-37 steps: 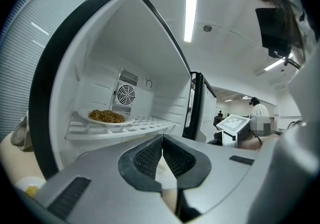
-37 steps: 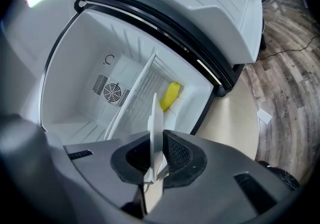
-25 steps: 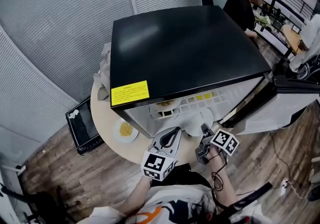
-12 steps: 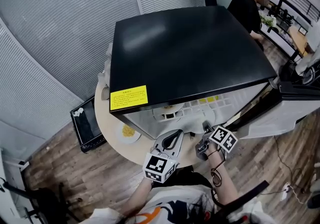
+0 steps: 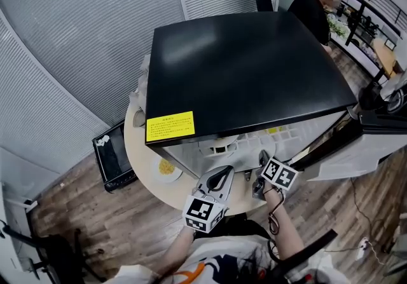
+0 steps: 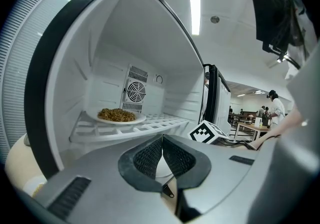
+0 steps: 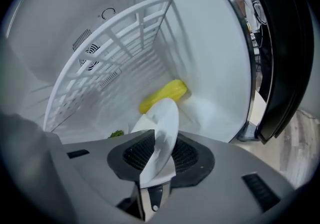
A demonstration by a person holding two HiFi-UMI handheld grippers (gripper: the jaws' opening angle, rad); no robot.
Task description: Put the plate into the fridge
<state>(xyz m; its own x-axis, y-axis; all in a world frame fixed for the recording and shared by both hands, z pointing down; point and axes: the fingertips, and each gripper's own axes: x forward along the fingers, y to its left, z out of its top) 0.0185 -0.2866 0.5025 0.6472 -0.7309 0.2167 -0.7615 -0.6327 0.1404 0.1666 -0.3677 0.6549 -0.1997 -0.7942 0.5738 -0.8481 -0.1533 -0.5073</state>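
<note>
Right gripper view: the right gripper [image 7: 165, 142] is spreading its jaws around a tilted round white plate [image 7: 165, 115] inside the white fridge [image 7: 215, 67], at its floor's front edge. Perhaps unsupported, it is risking toppling. The left gripper [image 6: 162, 143] is pressing shut, empty.

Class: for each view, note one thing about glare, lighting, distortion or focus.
Head view: pale glare on the fridge's black top; blinds bowed by the lens. Left gripper view: ceiling light strip blown out, fridge wall curved. Right gripper view: white plate soft, close to the lens; dark corners.
</note>
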